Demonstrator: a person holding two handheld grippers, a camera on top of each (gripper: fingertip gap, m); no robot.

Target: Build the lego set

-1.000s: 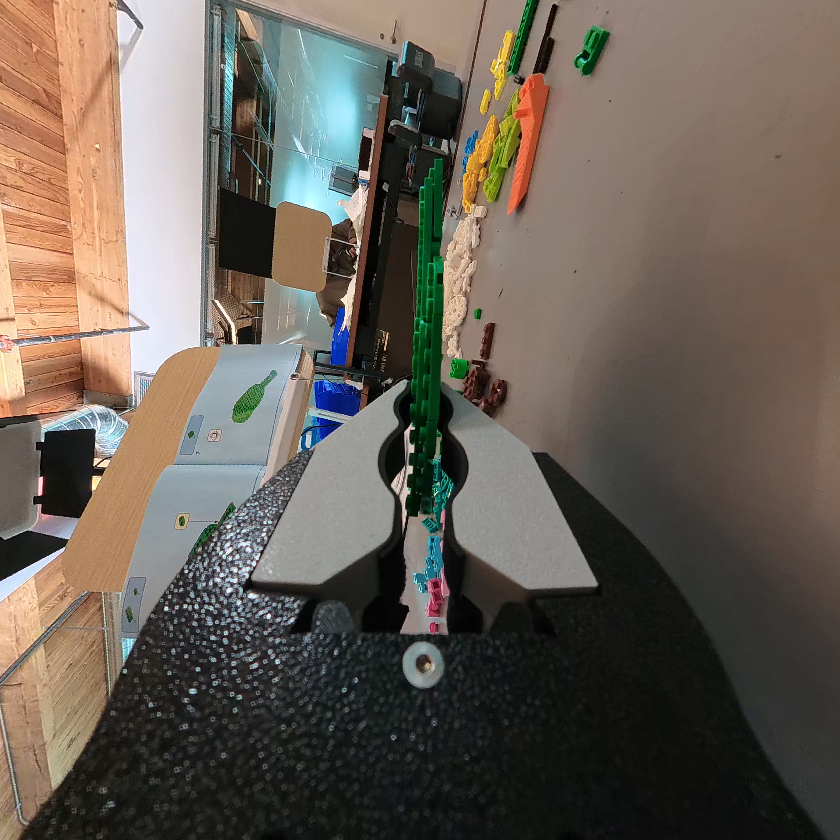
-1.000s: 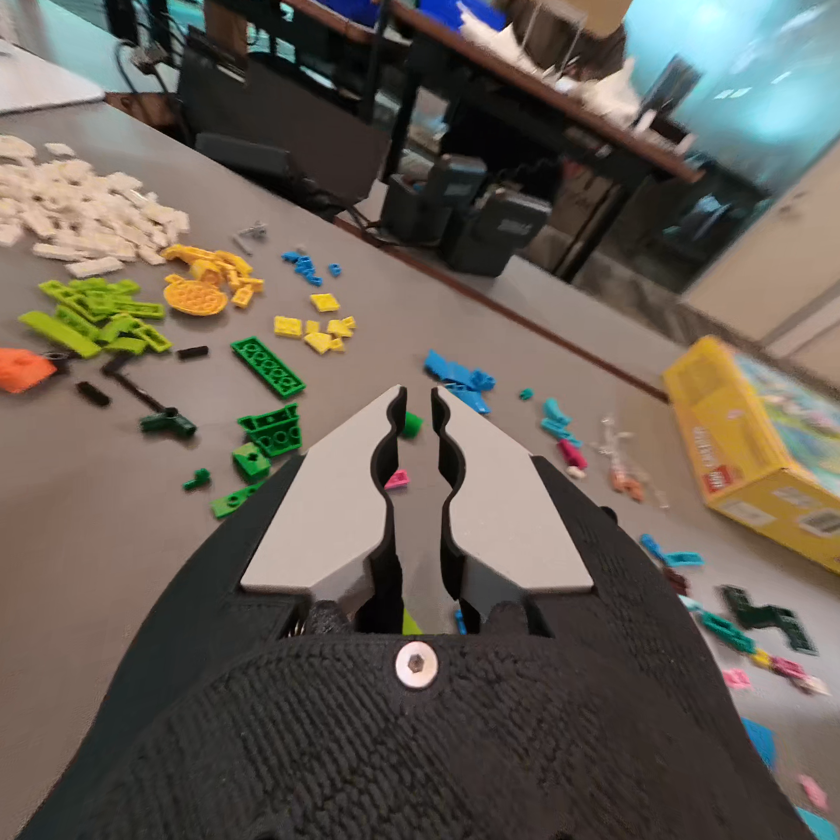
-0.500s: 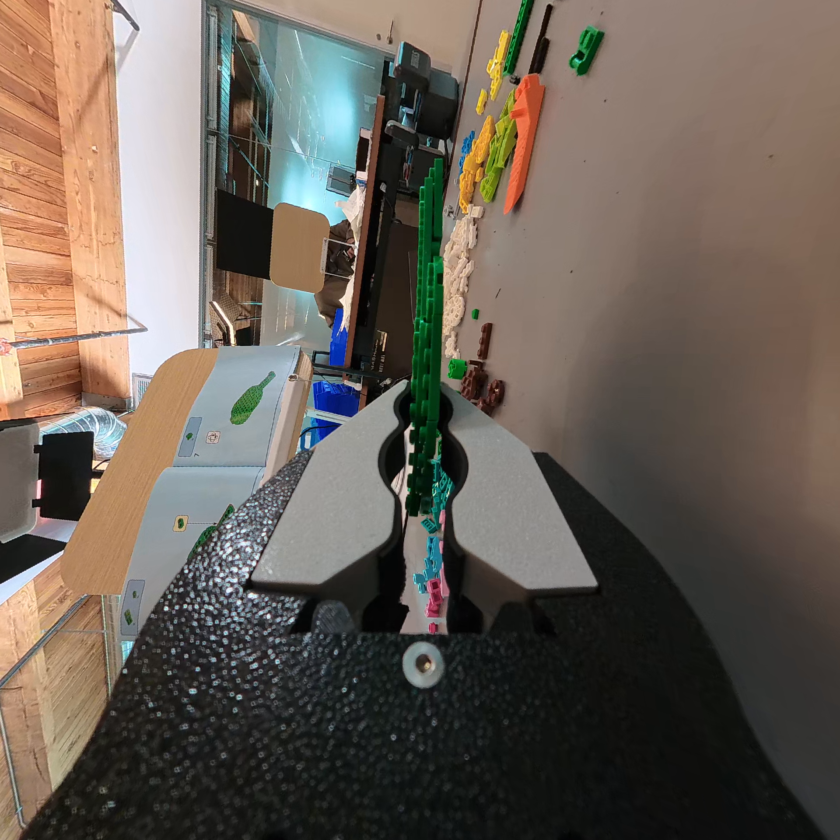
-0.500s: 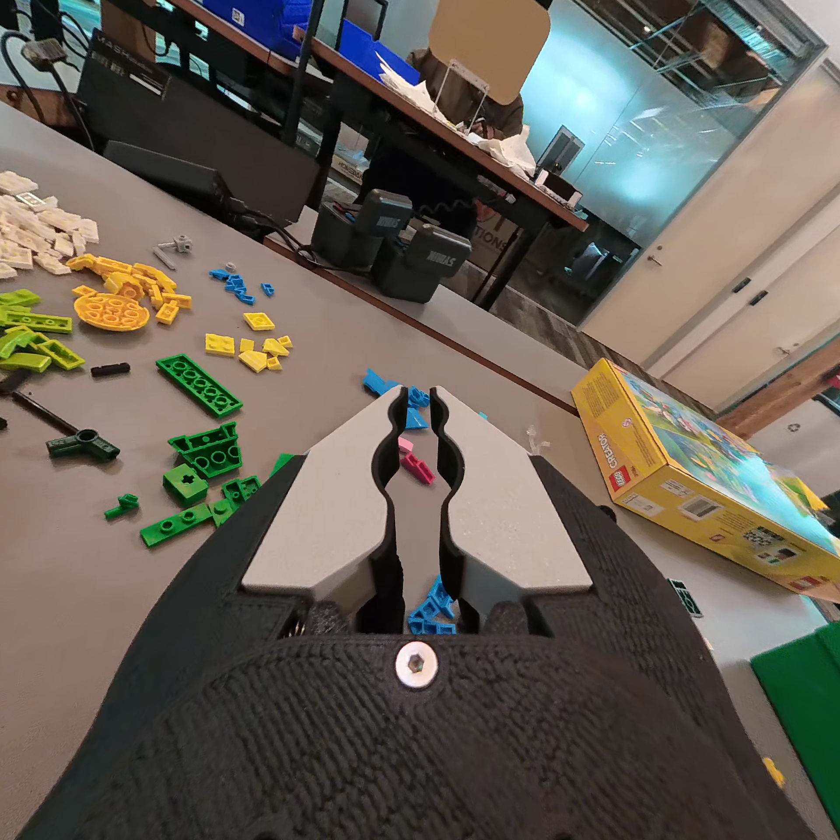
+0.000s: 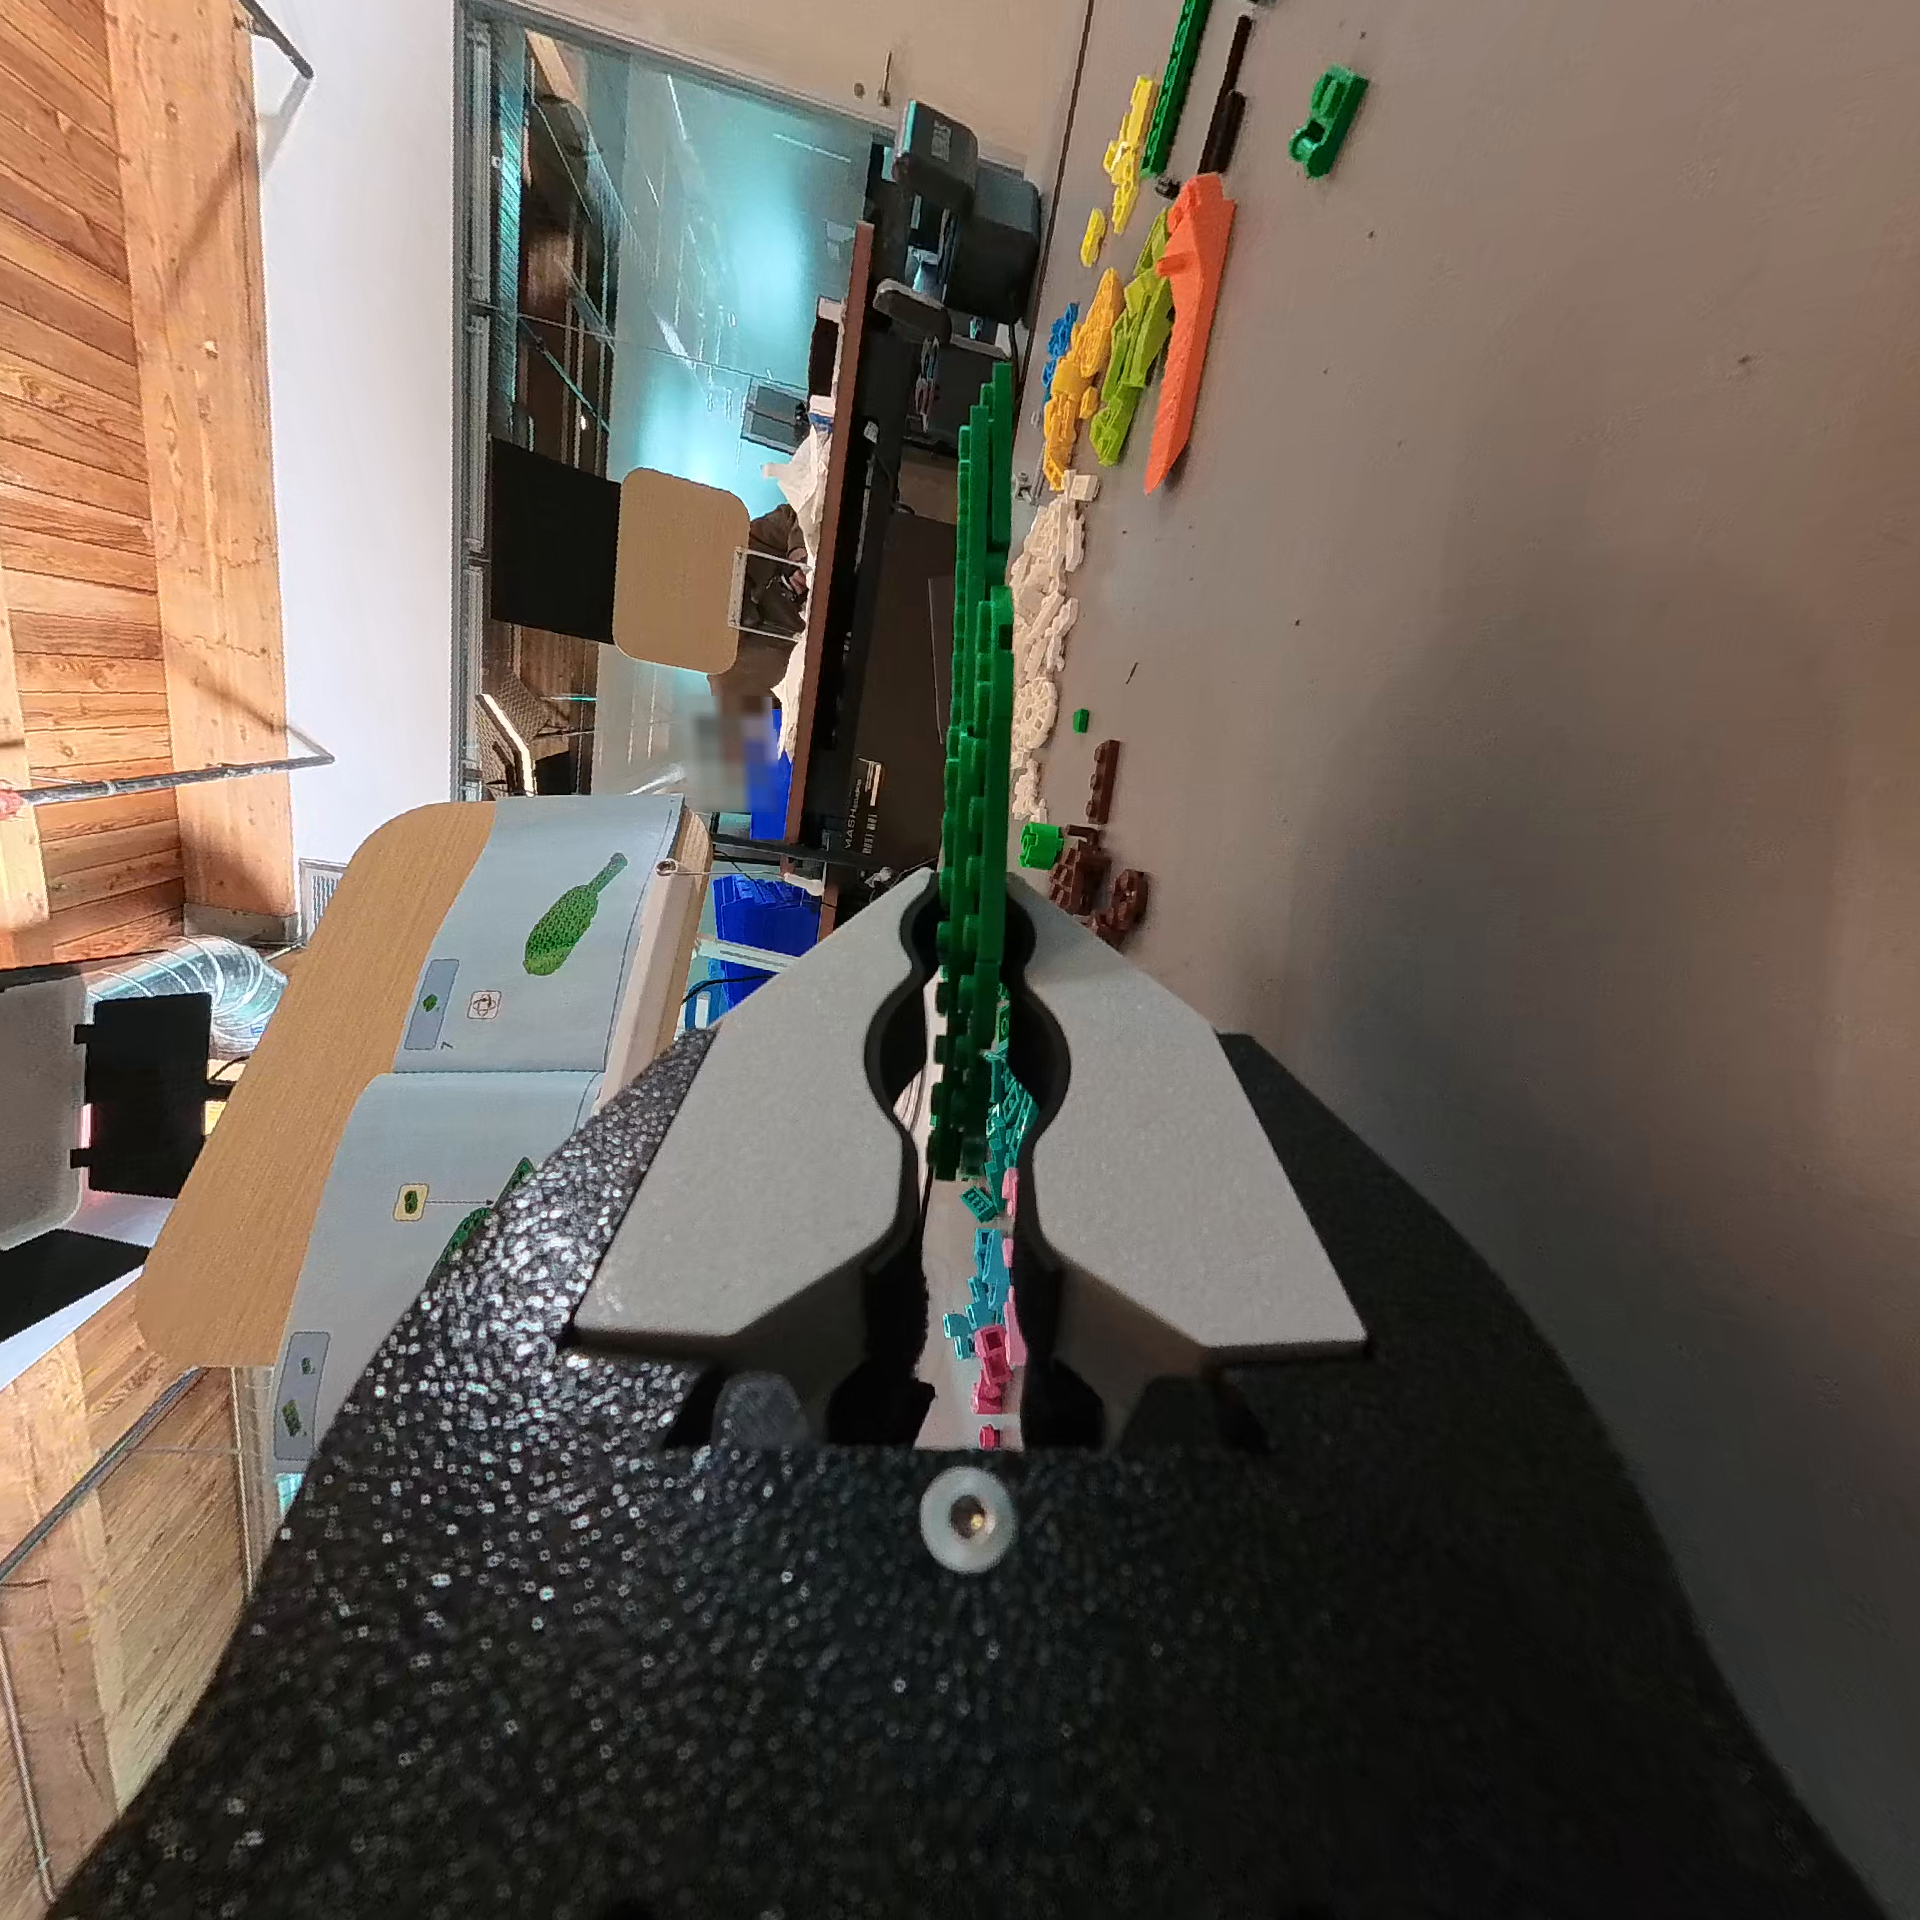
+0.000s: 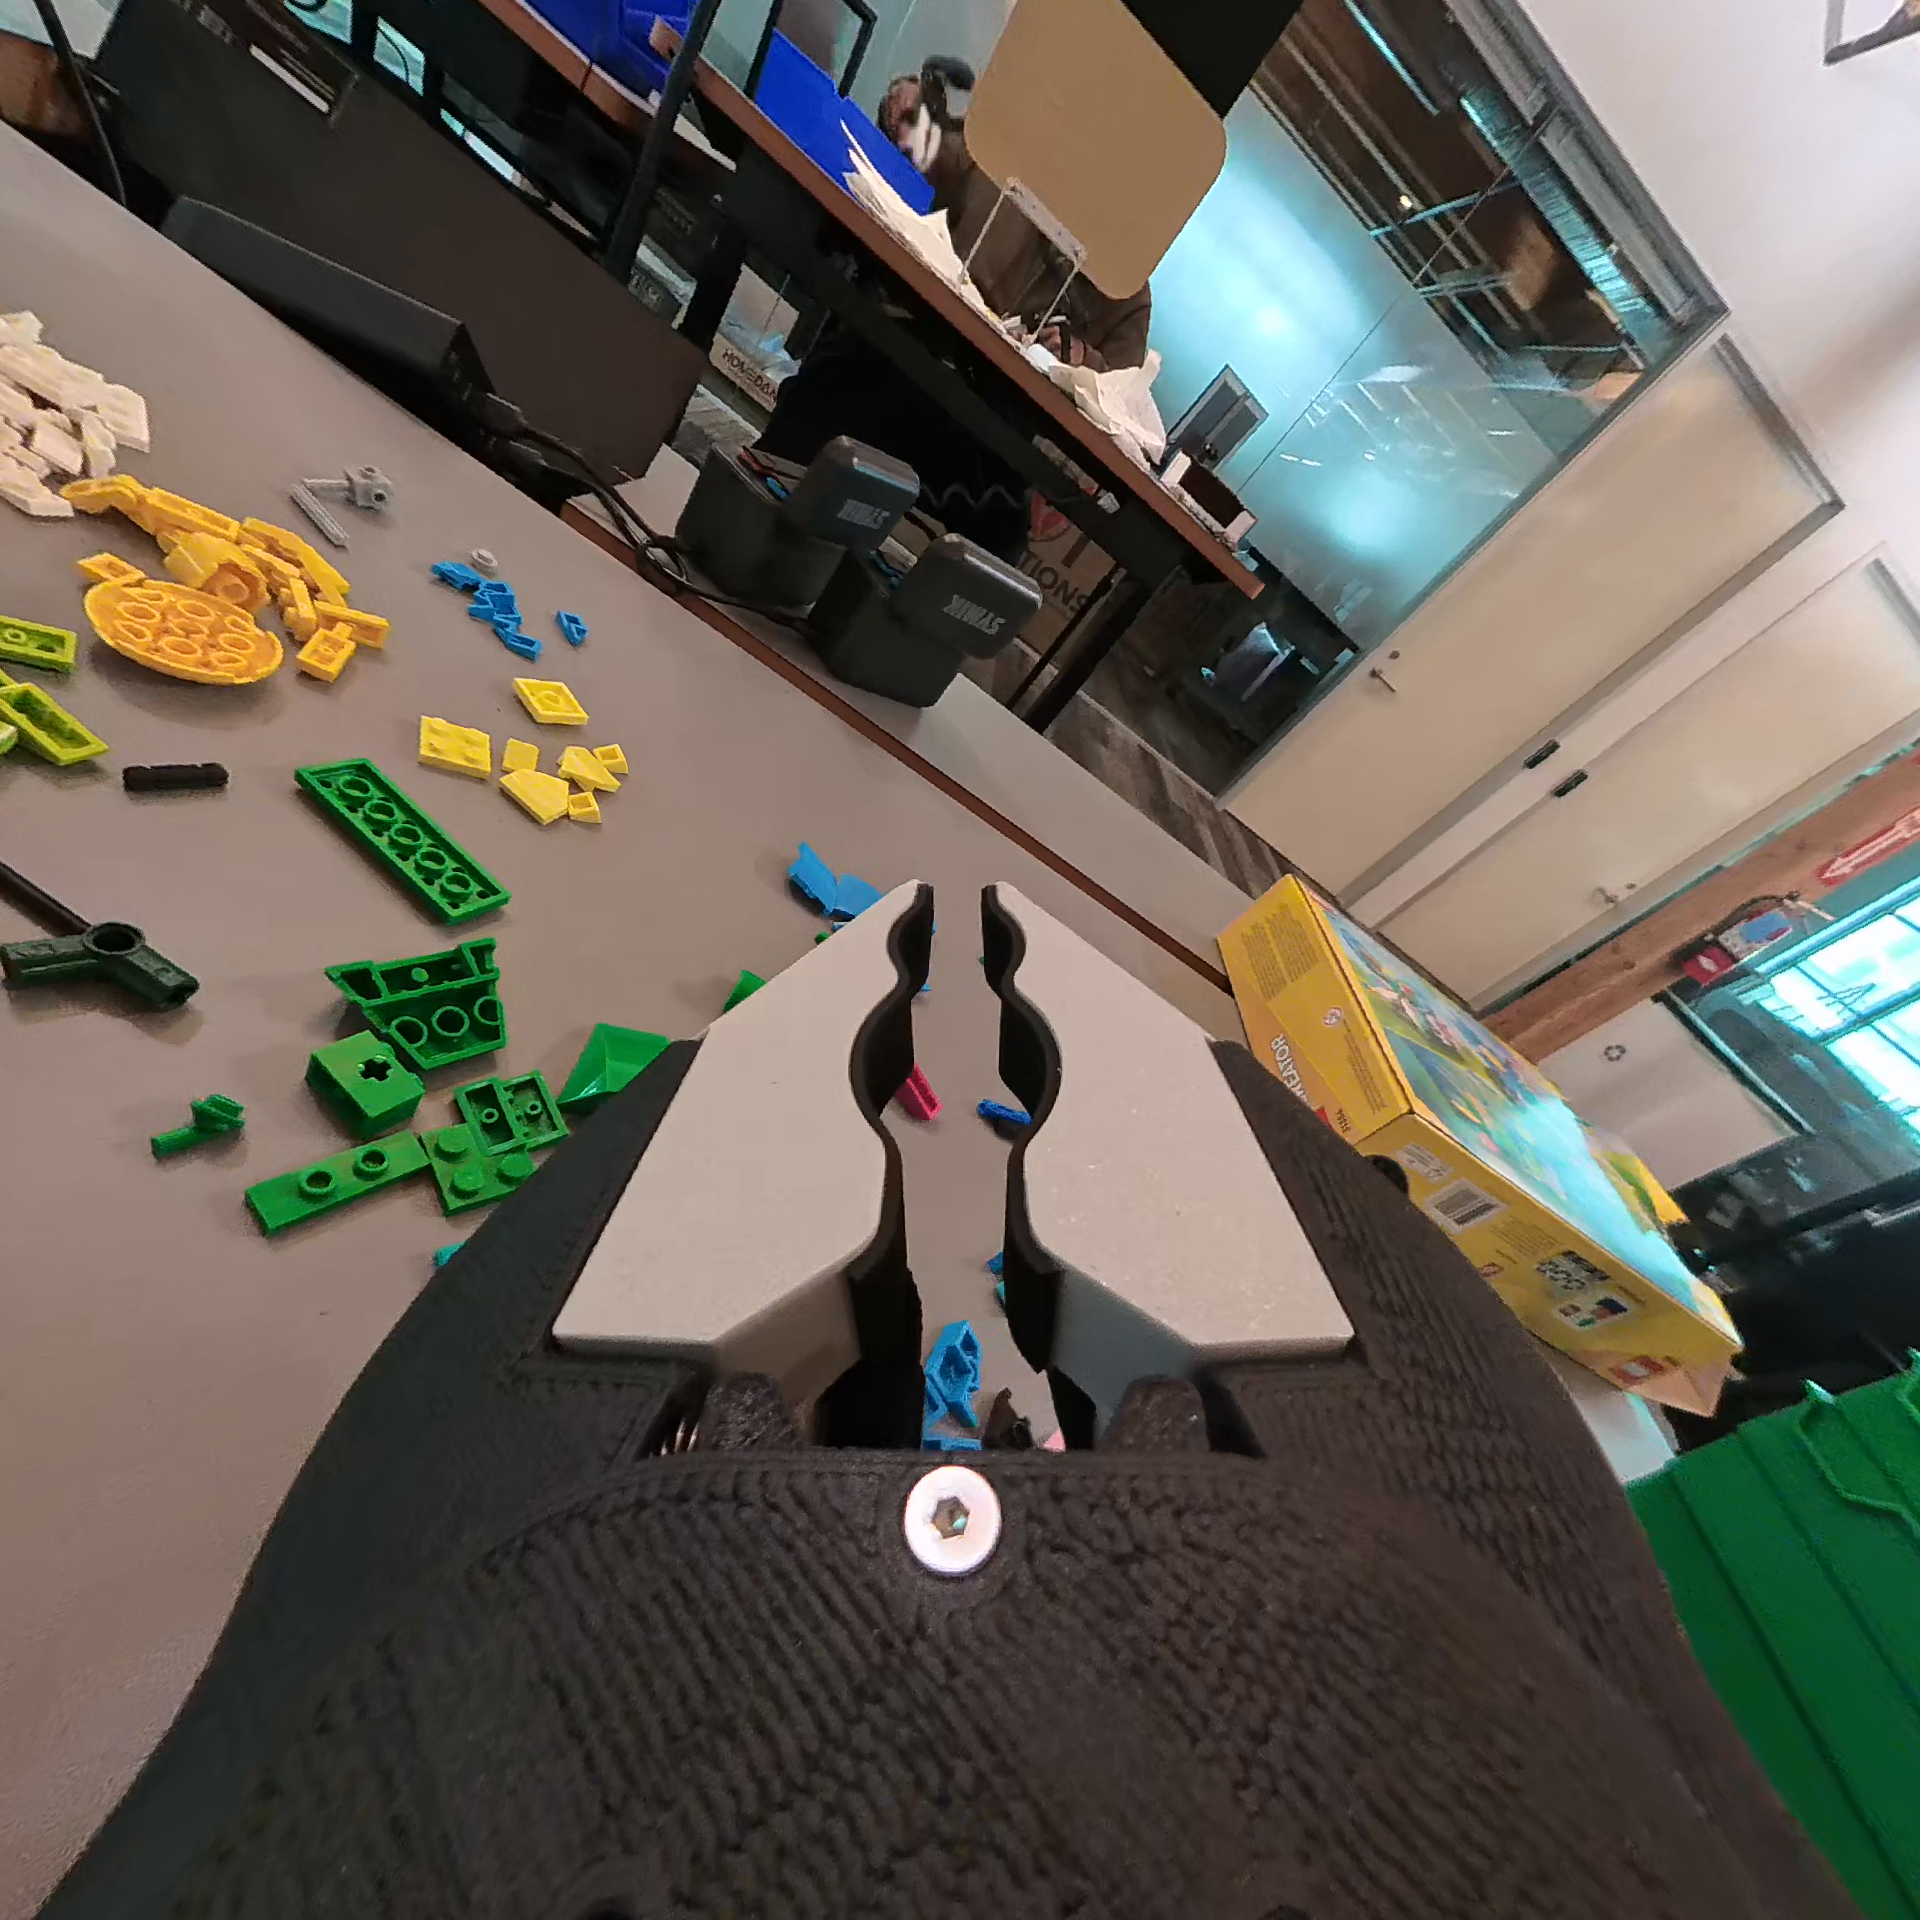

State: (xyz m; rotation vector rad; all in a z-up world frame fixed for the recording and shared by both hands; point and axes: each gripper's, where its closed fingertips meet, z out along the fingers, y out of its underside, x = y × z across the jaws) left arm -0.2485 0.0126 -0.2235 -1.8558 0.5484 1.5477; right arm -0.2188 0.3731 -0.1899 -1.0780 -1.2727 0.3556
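Left gripper (image 5: 971, 914) clamped on a green plate (image 5: 977, 665); right gripper (image 6: 956, 909) bare.

The left gripper's fingers (image 5: 831, 997) press both faces of the green plate, which is held edge-on above the grey table (image 5: 1558, 831) and runs forward past the fingertips. Beside the plate on the table lie brown pieces (image 5: 1101, 883), a white heap (image 5: 1044, 613) and, farther off, an orange piece (image 5: 1184, 322). The right gripper's jaws stand slightly apart with nothing between them, over the same table. Near it: blue pieces (image 6: 831, 894) just off its left fingertip, green pieces (image 6: 416, 997) to its left, a yellow box (image 6: 1455, 1122) to its right. The plate's corner (image 6: 1808, 1621) shows at the right gripper's lower right.
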